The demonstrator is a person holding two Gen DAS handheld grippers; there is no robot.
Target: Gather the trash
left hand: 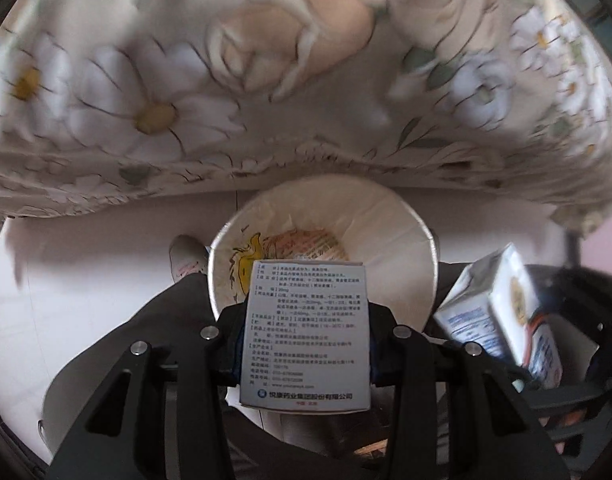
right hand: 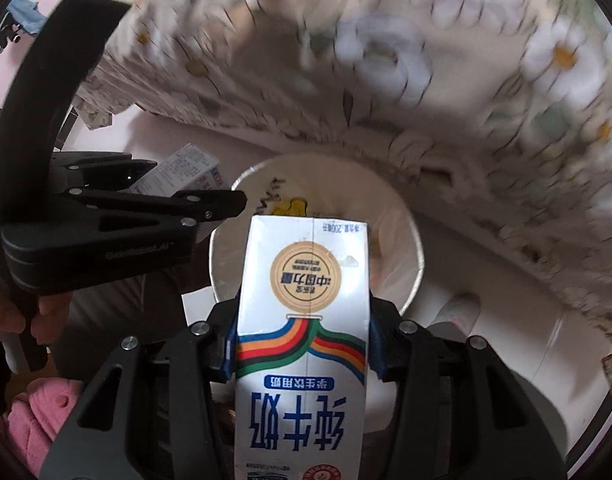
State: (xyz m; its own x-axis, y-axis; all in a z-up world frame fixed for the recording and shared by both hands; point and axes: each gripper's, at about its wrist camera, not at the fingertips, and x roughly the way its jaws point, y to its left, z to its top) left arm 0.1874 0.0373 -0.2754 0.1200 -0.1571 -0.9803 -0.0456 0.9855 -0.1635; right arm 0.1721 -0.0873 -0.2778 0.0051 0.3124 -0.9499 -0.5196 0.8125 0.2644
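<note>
Both grippers are loaded and poised over the bin — here is how it sits. The left gripper (left hand: pixel 306 344) has its jaws clamped on a white medicine box (left hand: pixel 306 332), printed side up, gripped by its two long sides and held out above the round trash bin (left hand: pixel 410 236). The bin wears a white liner, and down inside it lies a yellow and orange wrapper (left hand: pixel 289 246). In the right wrist view, the right gripper (right hand: pixel 301 344) has its jaws clamped on a milk carton (right hand: pixel 301 320), white with a gold seal and rainbow stripes, its print upside down to the camera, its far end reaching over the bin's near rim. The two loads hang side by side: the left wrist view catches the carton tilted at the right edge, and the right wrist view shows the left gripper with its box off to the left, a hand (right hand: pixel 9 312) wrapped round its handle. Behind the bin, a floral cloth (left hand: pixel 153 112) drapes over the counter edge — blurred in both views. The bin stands on a pale floor (left hand: pixel 65 280) just beside that cloth.
</note>
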